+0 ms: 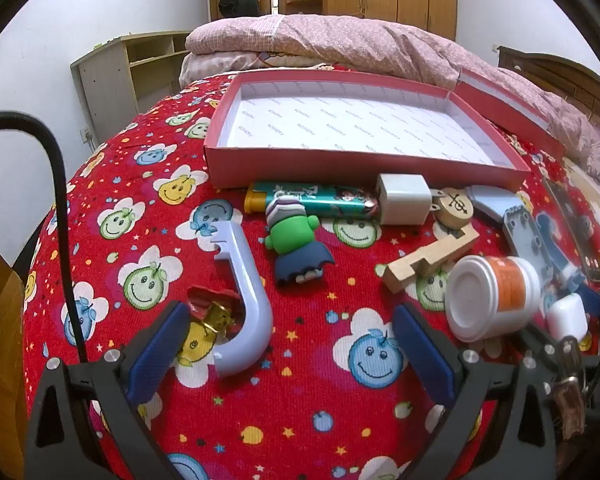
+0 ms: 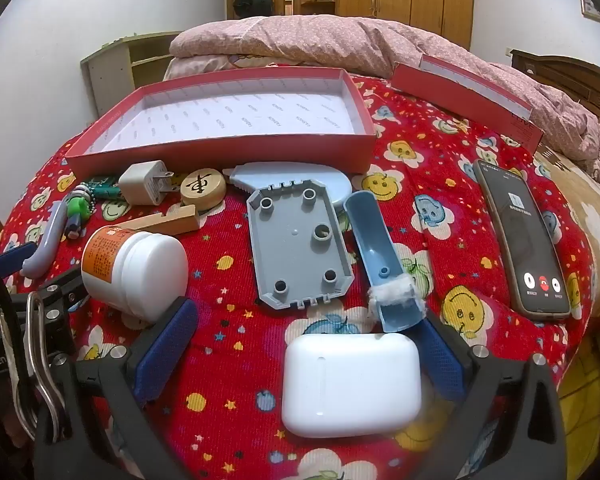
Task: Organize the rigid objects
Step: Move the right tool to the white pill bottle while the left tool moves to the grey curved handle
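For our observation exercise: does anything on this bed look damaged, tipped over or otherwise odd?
Yes. The white pill bottle lies on its side. The blue scoop-shaped part has white fluff stuck across it. The phone shows an incoming call screen. The red box holds nothing.

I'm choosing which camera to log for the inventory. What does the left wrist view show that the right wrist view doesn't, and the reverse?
Only the left wrist view shows the red-and-gold trinket beside the lavender hook. Only the right wrist view shows the whole smartphone with its lit call screen, and the blue scoop. Both show the empty red box, white charger plug, wooden chess piece, pill bottle and earbud case.
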Demonstrator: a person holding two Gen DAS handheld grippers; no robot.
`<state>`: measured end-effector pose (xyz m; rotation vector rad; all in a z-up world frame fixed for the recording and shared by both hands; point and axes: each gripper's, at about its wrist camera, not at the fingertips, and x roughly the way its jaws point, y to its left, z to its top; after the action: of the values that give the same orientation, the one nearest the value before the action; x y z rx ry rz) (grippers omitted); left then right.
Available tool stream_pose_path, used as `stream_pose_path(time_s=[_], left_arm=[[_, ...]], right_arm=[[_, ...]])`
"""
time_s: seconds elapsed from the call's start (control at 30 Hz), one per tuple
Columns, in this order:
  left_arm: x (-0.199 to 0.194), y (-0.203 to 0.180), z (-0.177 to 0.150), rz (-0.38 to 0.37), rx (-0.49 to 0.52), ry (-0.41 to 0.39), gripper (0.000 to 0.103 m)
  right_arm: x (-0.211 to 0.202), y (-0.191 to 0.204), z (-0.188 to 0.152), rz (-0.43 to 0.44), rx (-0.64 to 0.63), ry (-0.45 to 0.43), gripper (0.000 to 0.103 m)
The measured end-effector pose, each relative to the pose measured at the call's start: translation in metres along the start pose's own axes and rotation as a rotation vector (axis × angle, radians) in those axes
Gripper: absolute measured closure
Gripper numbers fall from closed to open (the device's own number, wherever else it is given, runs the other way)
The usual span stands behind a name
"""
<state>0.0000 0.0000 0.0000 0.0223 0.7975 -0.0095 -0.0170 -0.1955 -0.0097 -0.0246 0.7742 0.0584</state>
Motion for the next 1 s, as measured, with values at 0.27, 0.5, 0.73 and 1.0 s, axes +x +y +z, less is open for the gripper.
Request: stream_pose_path(time_s=[0.27,0.5,0.73,1.0], left_arm=[[-0.001,0.0,0.0,0.003,0.002,-0.001,0.0],[-0.009,0.005,-0.005,-0.012,0.016,0.003,0.001],[-0.033,0.009,-0.01,-0.022,0.055,-0.016,0.001],[-0.052,0.024,-0.015,-0.029,0.03,-0.024,0.001]], right_arm=[[0.0,-0.001,0.001,0.003,0.002,-0.002,0.0],[-0.009,-0.009,0.004,0.039,0.033,-0.002,0.003],[-0.027,-0.012,0.004,0.074,0.028,-0.033,0.003],[-0.05,0.003,0.004,0.137,-0.027,-0.041,0.004]])
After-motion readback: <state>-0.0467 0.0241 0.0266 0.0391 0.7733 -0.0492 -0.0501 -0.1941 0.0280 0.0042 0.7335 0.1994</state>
